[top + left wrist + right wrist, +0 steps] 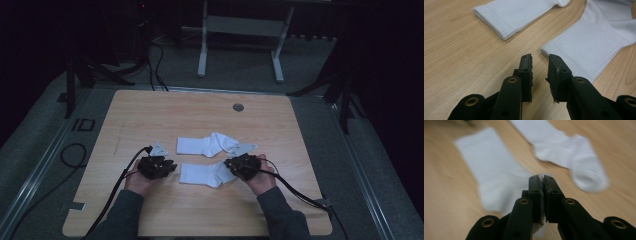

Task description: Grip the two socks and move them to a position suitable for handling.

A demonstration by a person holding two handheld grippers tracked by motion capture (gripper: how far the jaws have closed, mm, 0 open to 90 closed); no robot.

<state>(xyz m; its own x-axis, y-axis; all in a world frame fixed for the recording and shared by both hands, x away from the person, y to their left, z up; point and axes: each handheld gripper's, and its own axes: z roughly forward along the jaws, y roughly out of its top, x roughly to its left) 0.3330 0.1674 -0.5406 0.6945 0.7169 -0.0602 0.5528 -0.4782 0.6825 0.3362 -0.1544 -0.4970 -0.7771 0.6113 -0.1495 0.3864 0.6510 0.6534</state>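
On the wooden counter (150, 115) I see two white socks lying side by side: the far sock (207, 144) and the near sock (202, 174), close but apart. My left claw (540, 65) is released, its jaws parted with nothing between them, tips just short of the near sock's cuff edge. My right claw (543, 182) is clenched on the near sock at its right end, with white fabric pinched between the closed jaws; that view is blurred.
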